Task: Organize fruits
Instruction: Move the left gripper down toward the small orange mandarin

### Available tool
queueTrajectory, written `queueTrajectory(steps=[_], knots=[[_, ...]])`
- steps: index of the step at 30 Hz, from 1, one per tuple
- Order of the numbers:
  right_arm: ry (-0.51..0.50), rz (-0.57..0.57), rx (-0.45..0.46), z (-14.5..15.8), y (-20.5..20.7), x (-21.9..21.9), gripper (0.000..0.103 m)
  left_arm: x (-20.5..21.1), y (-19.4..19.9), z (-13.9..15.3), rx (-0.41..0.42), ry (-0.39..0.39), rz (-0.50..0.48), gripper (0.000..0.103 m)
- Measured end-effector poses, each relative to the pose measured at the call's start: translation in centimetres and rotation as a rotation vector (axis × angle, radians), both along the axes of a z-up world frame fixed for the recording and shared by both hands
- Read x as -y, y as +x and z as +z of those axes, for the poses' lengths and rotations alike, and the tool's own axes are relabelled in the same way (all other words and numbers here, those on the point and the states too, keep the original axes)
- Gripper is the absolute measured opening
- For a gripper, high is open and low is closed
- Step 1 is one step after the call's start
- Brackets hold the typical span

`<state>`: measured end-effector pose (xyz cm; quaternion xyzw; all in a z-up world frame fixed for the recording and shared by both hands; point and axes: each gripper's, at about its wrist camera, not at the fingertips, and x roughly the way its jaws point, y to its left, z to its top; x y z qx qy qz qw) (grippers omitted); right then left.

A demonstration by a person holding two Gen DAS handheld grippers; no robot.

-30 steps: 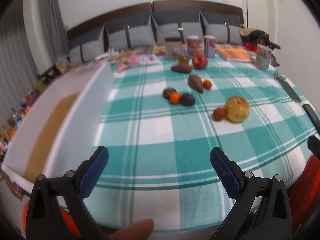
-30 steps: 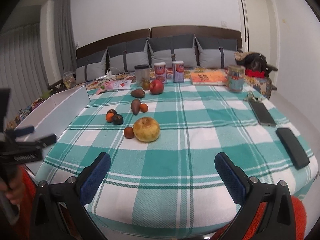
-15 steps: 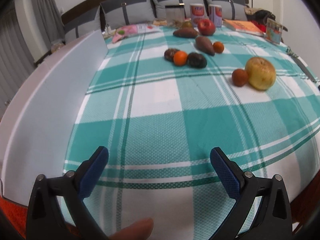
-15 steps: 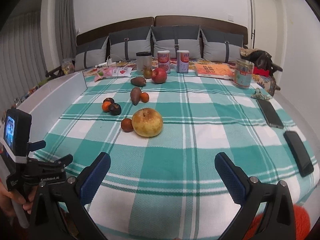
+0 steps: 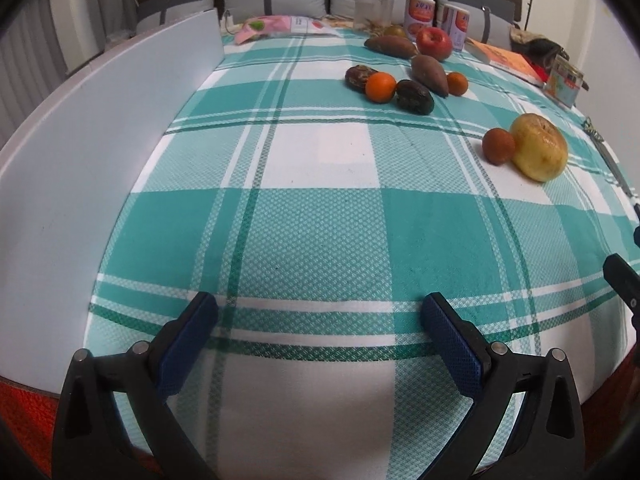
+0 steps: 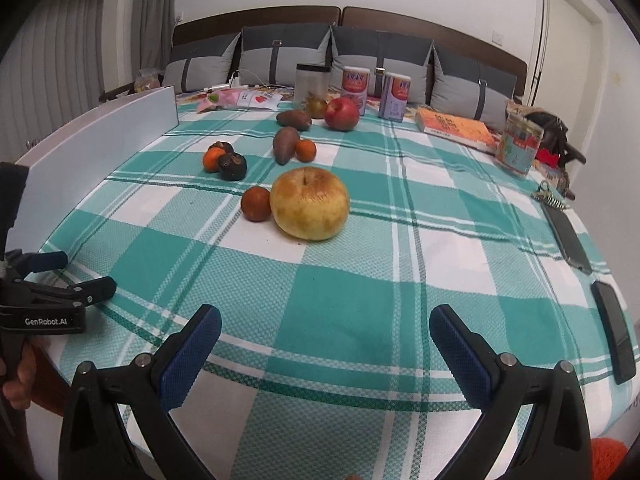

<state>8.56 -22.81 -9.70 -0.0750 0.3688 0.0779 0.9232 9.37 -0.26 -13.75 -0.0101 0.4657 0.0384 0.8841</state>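
Cloth (image 6: 352,304) carries the fruit. Yellow apple (image 6: 309,203) at 12 o'clock from right gripper (image 6: 325,332), well apart: heavy, firm, smooth; take across its widest girth. Brown fruit (image 6: 256,203) touches its 9 o'clock side: light. Both grippers, left gripper (image 5: 319,322) included, spread, empty.

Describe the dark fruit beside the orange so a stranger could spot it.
On the teal checked tablecloth, find the left-hand cluster of three near the white board. The dark fruit touches the orange on its nearer side: almost black, rough, dull, unlike its bright neighbour.
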Motion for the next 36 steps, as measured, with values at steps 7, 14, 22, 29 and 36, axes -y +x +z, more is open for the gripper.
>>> queueTrajectory(steps=[7,14,22,29,36], knots=[[0.077,-0.043,-0.081,-1.3,1.2,1.6,0.103,-0.1,0.0,0.1,0.002,-0.005,-0.01,0.103],[0.089,-0.055,-0.1,-1.5,1.3,1.9,0.103,-0.1,0.0,0.1,0.011,-0.003,-0.018,0.103],[0.066,-0.016,-0.119,-2.0,1.3,0.8,0.103,-0.2,0.1,0.2,0.001,-0.007,-0.053,0.103],[0.063,0.008,-0.137,-2.4,1.3,0.4,0.103,-0.8,2.7,2.0,-0.014,-0.126,-0.102,0.101],[0.063,0.033,-0.162,-2.9,1.4,0.1,0.103,-0.4,11.8,6.3,-0.01,-0.303,-0.157,0.101]])
